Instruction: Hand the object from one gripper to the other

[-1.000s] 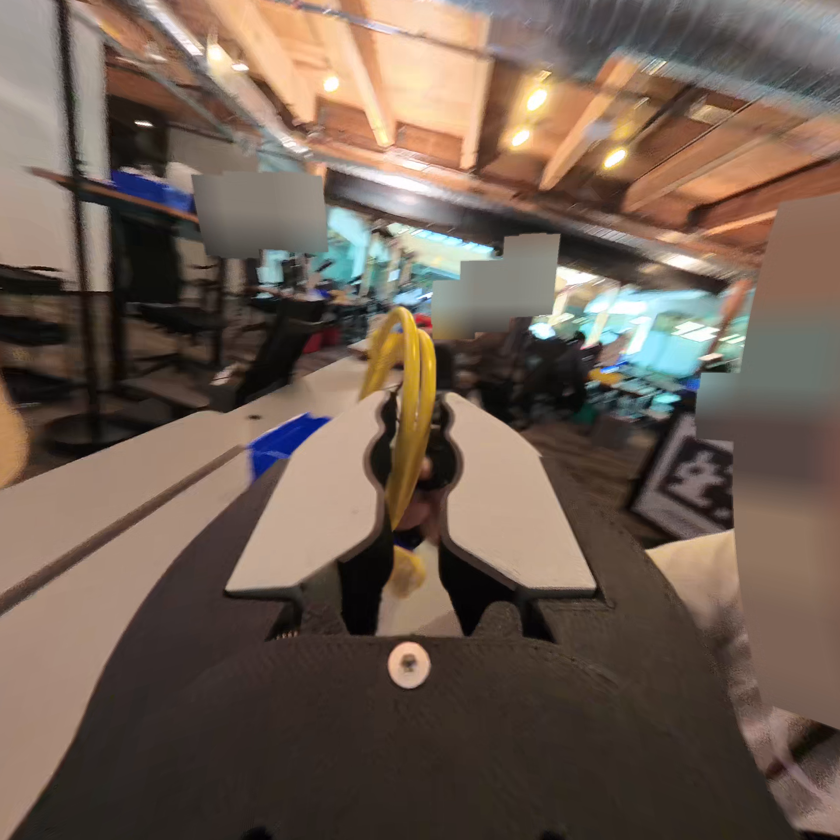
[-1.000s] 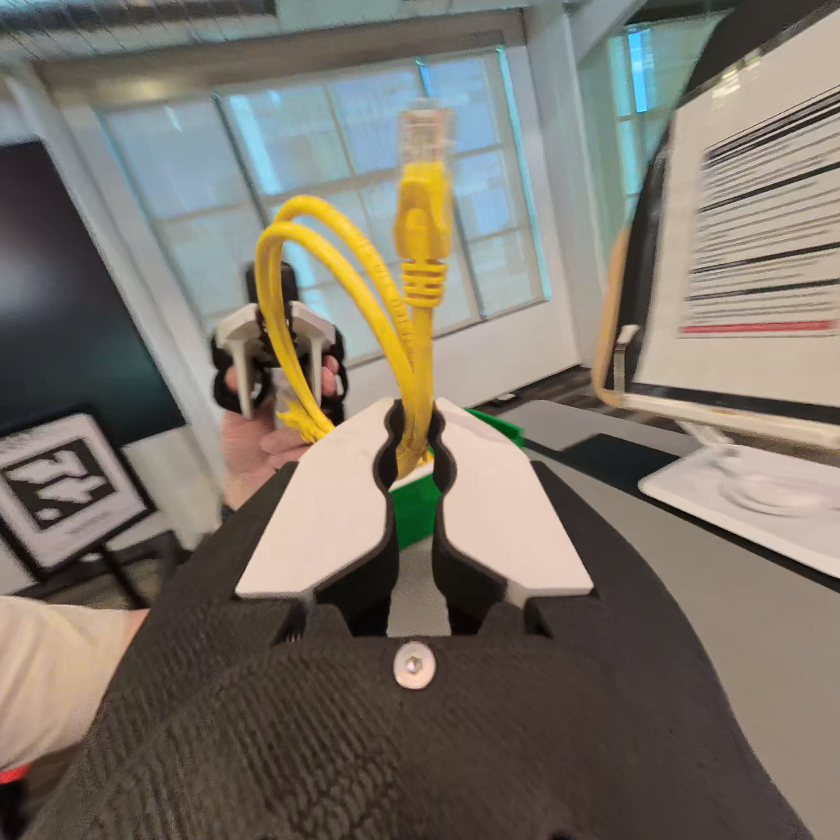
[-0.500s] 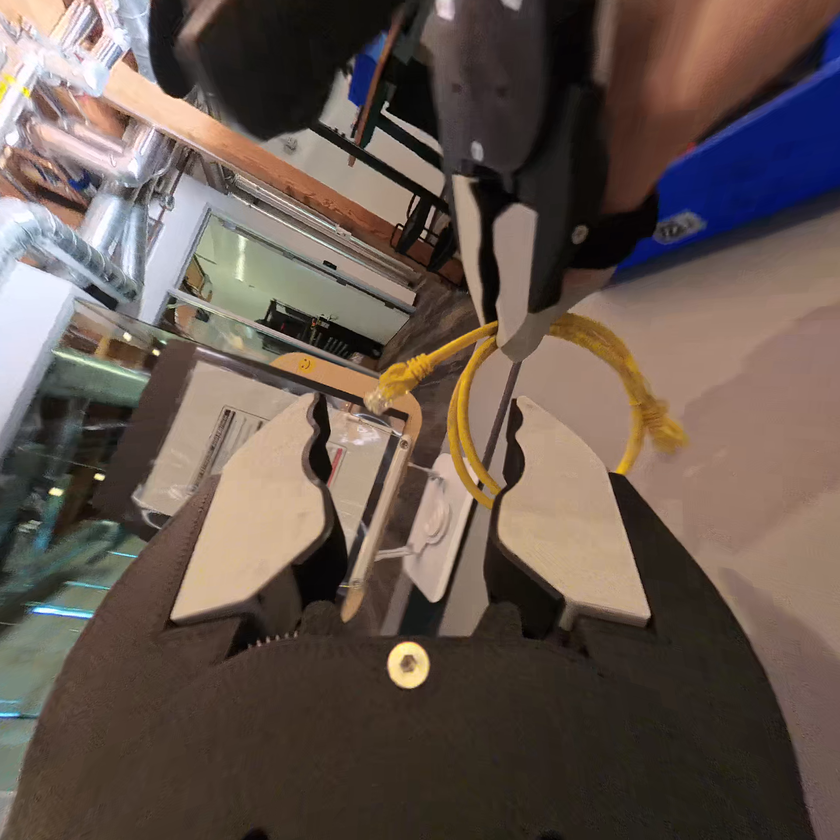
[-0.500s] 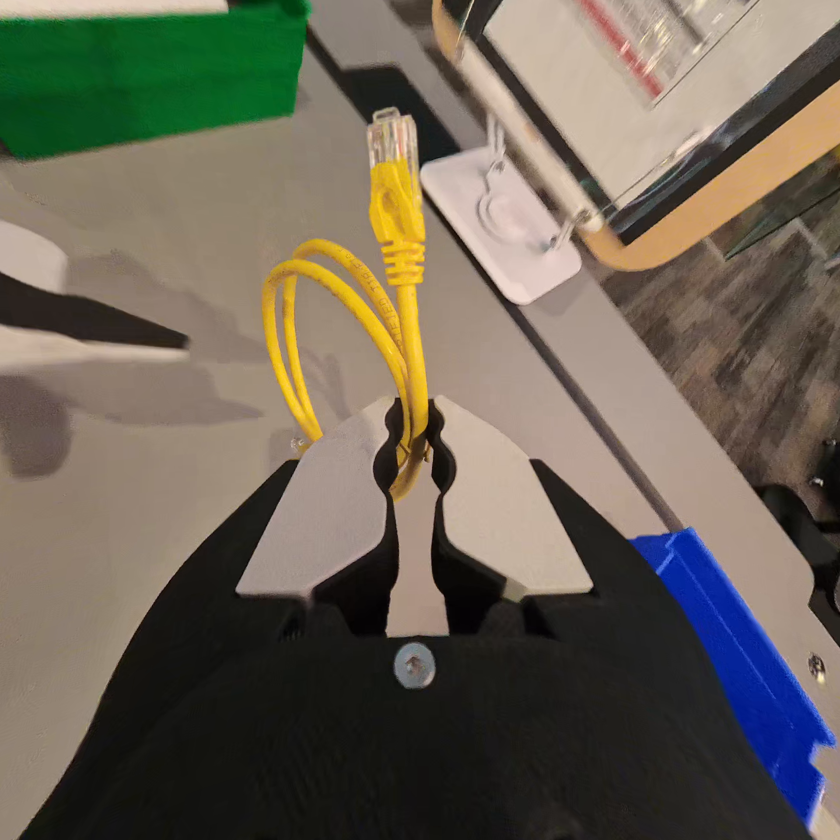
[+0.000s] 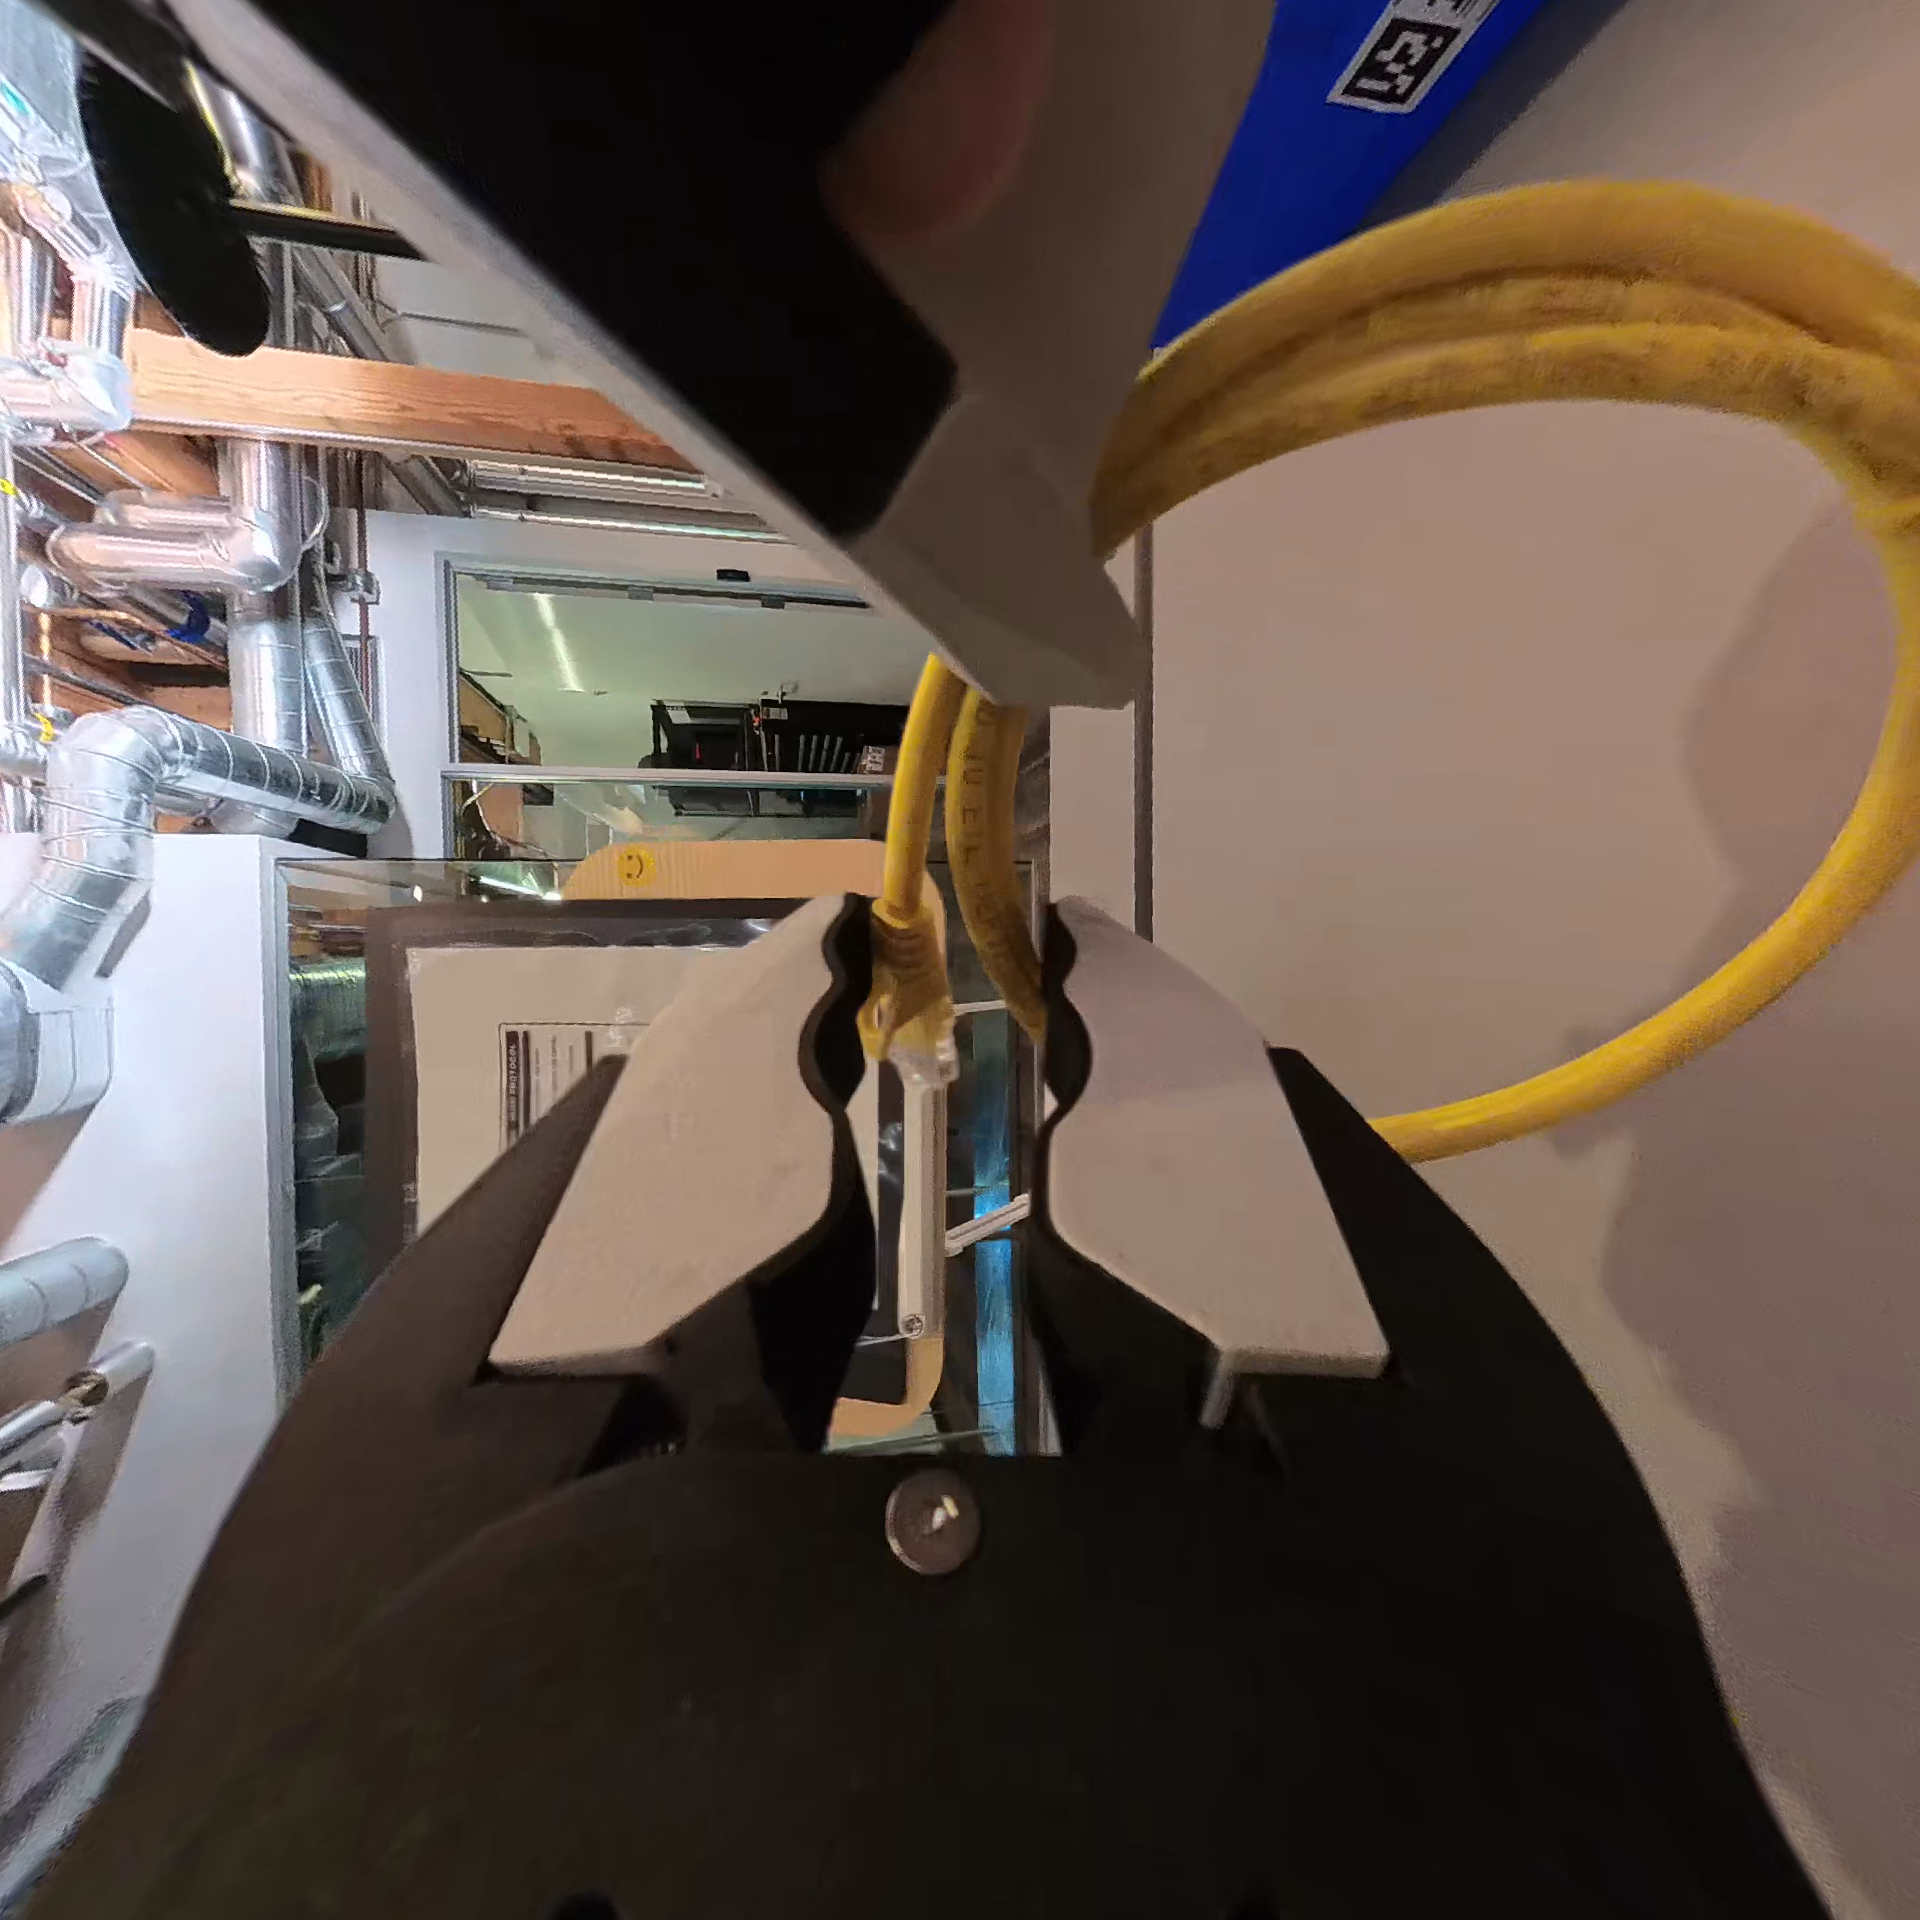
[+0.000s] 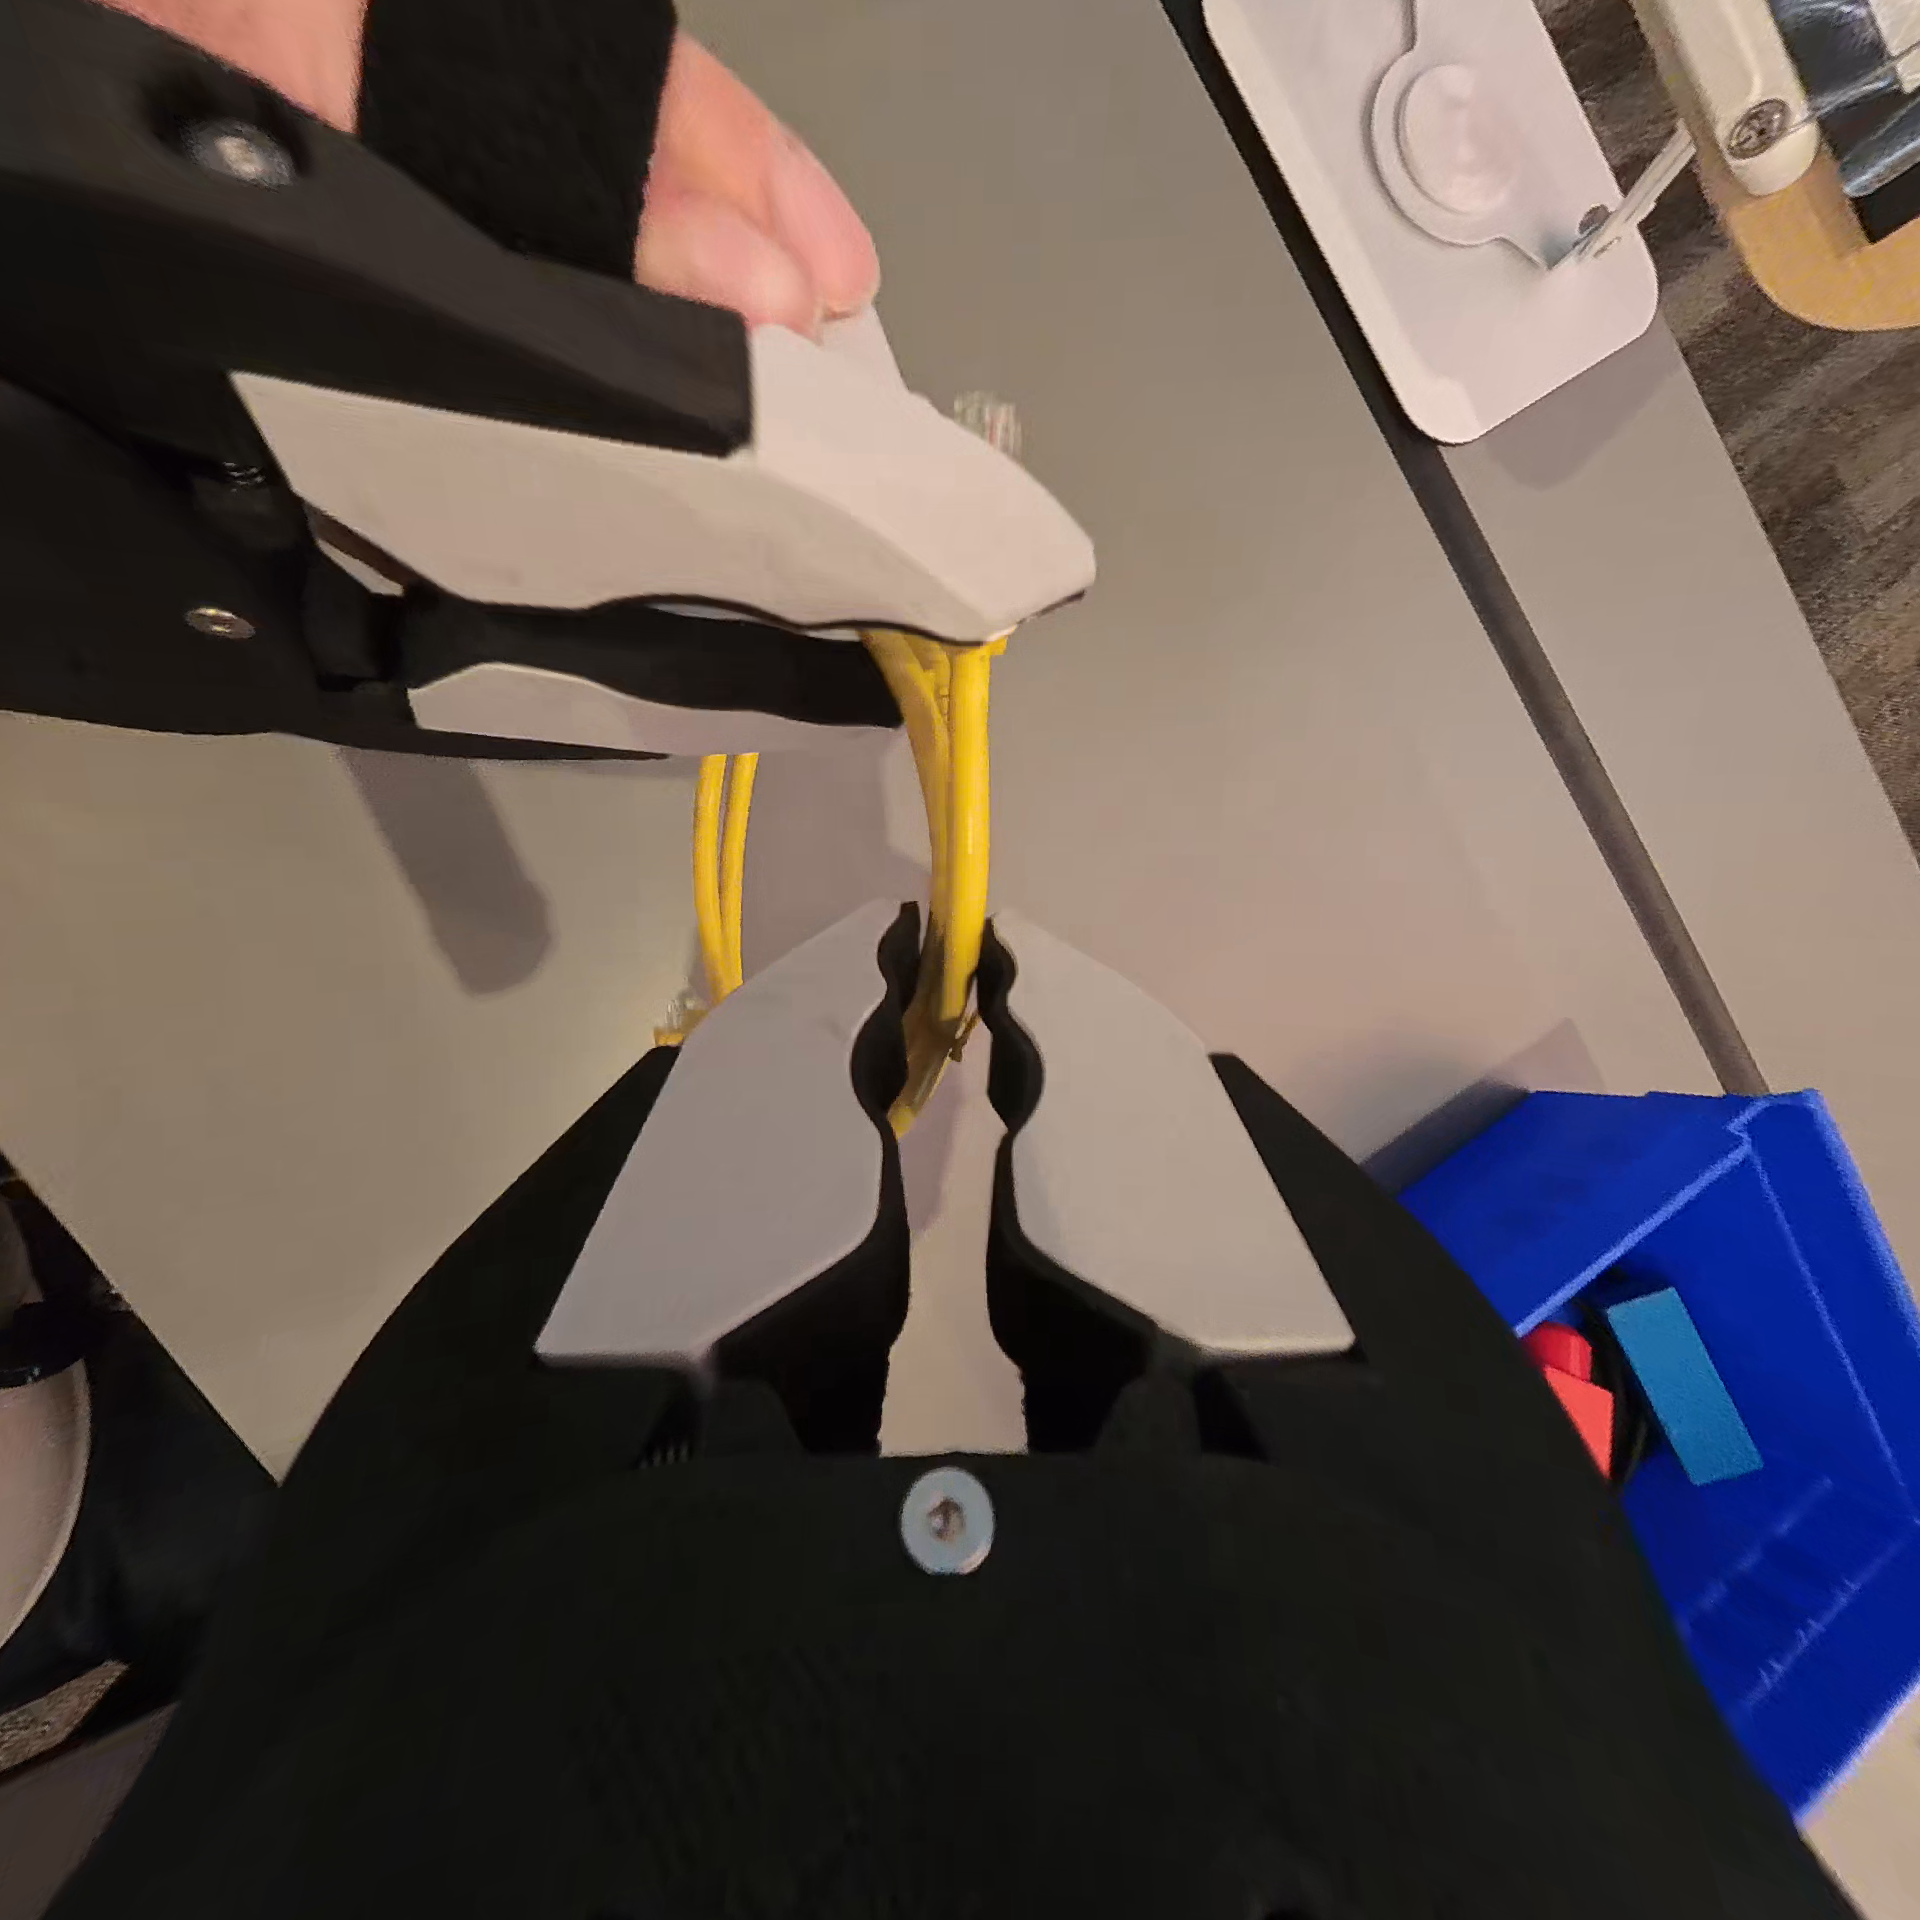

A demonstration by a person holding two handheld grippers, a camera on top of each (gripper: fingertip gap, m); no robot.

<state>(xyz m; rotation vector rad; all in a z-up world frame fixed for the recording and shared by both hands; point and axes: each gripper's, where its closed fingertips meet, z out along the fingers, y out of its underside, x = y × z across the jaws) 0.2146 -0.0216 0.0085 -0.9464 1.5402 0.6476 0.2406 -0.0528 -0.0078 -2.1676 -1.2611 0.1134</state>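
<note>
A yellow network cable (image 6: 961, 779), coiled in a loop, hangs between both grippers above the grey table (image 6: 1299, 675). My right gripper (image 6: 945, 920) is shut on the bundled strands. My left gripper (image 6: 997, 644) comes in from the left, and its fingertips close over the cable just beyond the right one. In the left wrist view my left gripper (image 5: 951, 914) has its jaws drawn in around two strands. The cable's clear-tipped plug (image 5: 914, 1029) touches one finger and a strand touches the other. The loop (image 5: 1818, 831) swings out to the right. A finger (image 5: 997, 540) of the right gripper fills the top.
A blue bin (image 6: 1766, 1351) holding red and blue parts (image 6: 1569, 1382) sits at the table edge on the right. A white stand base (image 6: 1455, 208) lies at the far edge. A framed sign (image 5: 499, 1039) stands behind it. A hand (image 6: 758, 229) holds the left gripper. Spacing between my two grippers at the tips: around 5 centimeters.
My left gripper, wide open half a second ago, has moved up to the cable and drawn its jaws in around it. My right gripper keeps its grip and has tilted down toward the table.
</note>
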